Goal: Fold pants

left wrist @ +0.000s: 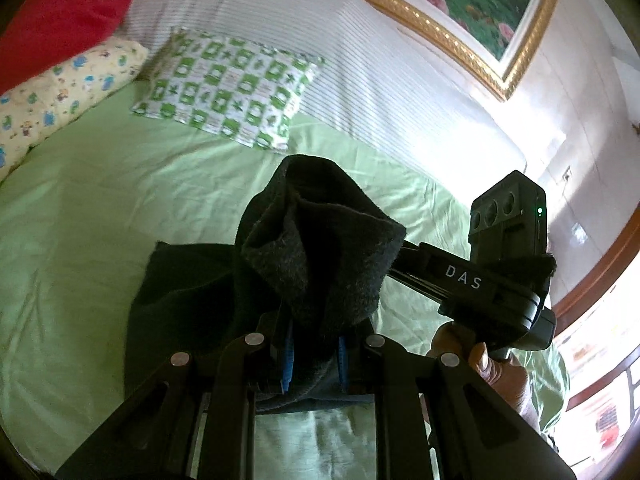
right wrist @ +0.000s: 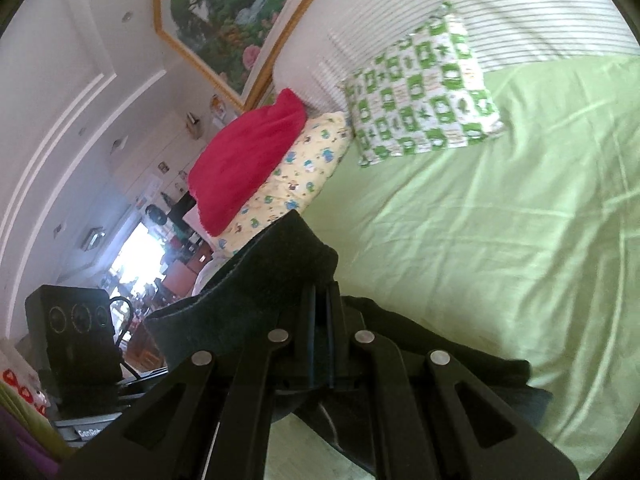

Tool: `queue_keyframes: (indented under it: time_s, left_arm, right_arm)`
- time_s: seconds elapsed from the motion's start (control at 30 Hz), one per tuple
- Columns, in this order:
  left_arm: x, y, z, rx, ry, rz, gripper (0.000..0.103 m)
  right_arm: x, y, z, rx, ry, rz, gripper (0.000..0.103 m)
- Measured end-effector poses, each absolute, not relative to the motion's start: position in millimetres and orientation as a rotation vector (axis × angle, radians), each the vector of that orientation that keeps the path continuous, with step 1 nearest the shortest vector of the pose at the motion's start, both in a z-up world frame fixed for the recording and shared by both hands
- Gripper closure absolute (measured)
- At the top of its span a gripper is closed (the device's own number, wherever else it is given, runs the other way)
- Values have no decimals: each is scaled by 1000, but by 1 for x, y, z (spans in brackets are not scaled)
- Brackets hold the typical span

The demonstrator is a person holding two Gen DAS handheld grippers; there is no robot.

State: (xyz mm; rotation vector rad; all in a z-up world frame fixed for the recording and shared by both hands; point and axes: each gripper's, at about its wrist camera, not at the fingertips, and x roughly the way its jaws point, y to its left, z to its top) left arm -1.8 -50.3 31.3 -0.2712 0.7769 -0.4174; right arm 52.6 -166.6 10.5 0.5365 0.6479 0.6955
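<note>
Presently, the left gripper (left wrist: 314,354) is closed to a narrow gap on a bunched fold of the dark pants (left wrist: 320,248), the blue pads (left wrist: 287,364) pressing the cloth from both sides. The fabric rises above the jaws in a rumpled peak, and more of it hangs and spreads to the left over the green bedsheet (left wrist: 100,208).

The right gripper (right wrist: 320,344) is fully closed, its jaws pinching an edge of the same pants (right wrist: 256,292), which drape off to the left and trail right across the sheet (right wrist: 480,240). In the left wrist view a hand (left wrist: 492,364) holds the other gripper just beside the cloth.

Farther off, a green-and-white patterned pillow (left wrist: 228,88) lies against a striped headboard cushion (left wrist: 360,60). A yellow printed pillow (left wrist: 60,96) sits at the bed's edge with a red cloth (left wrist: 52,28) on top. A gold-framed picture (left wrist: 460,4) hangs on the wall behind.
</note>
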Motion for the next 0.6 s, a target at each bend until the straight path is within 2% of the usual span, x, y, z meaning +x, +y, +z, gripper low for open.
queue_keyframes:
  time_s: [0.6]
  left_arm:
    - [1,-110,-12,-146,864,-483,87]
  right_arm:
    - [27,-220,-47,673,681,569,98]
